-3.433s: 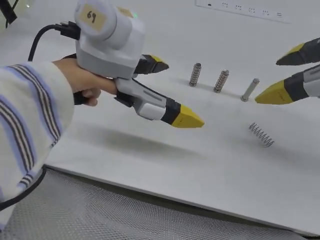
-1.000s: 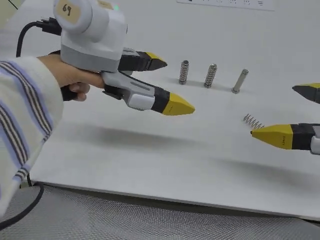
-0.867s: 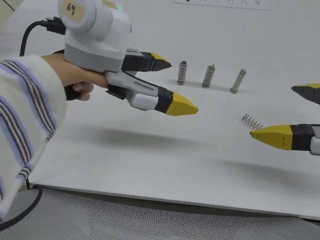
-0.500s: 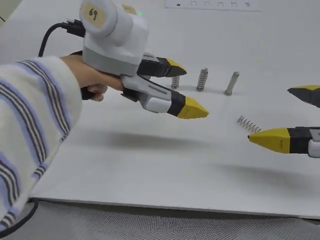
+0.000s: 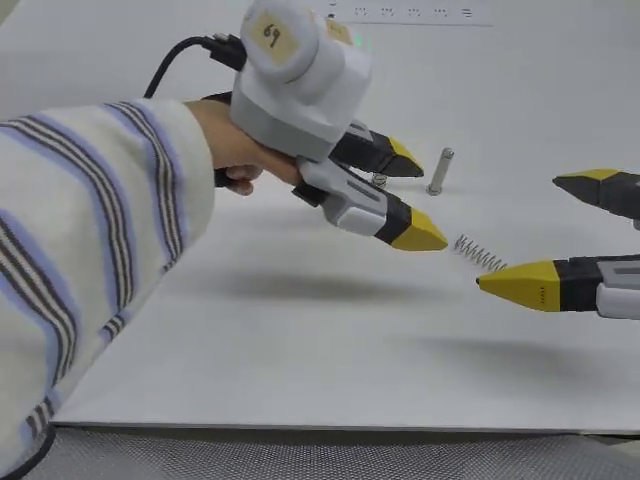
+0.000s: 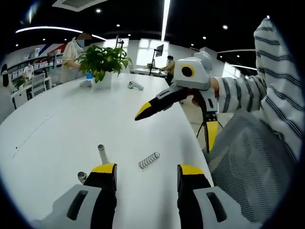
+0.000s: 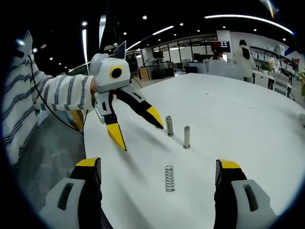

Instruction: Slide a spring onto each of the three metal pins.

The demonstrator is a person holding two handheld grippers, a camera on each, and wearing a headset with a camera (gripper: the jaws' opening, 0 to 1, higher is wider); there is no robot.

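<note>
Presently noting both claws spread wide and holding nothing: left claw (image 5: 430, 207) pointed in from one side, right claw (image 5: 518, 232) from the other, tips near but not touching.

Finding the loose spring (image 5: 478, 255) flat on the table (image 5: 300, 350) between the two claws, just beside the right claw's lower tip and just ahead of the left claw's lower tip. Reading this as an approach for a pick, with jaws wide to straddle the coil and tips low to reach something lying flat. Cannot tell which claw is meant to take it.

Seeing the bare pin (image 5: 438, 172) upright just beyond the left claw's upper tip, well apart from the right claw. Judging it the pin awaiting this spring. Catching a sprung pin (image 7: 169, 125) just beside that same upper tip, already dressed.

Flagging the left claw itself as the obstacle: crowded against the pins, so any carry from the right claw's side toward the bare pin would pass close to its tips.

Logging elsewhere a black cable (image 5: 185, 55) trailing behind the left claw, a socket strip (image 5: 400, 13) far beyond it, and a potted plant (image 6: 102, 59) far ahead of it. None in the way.
</note>
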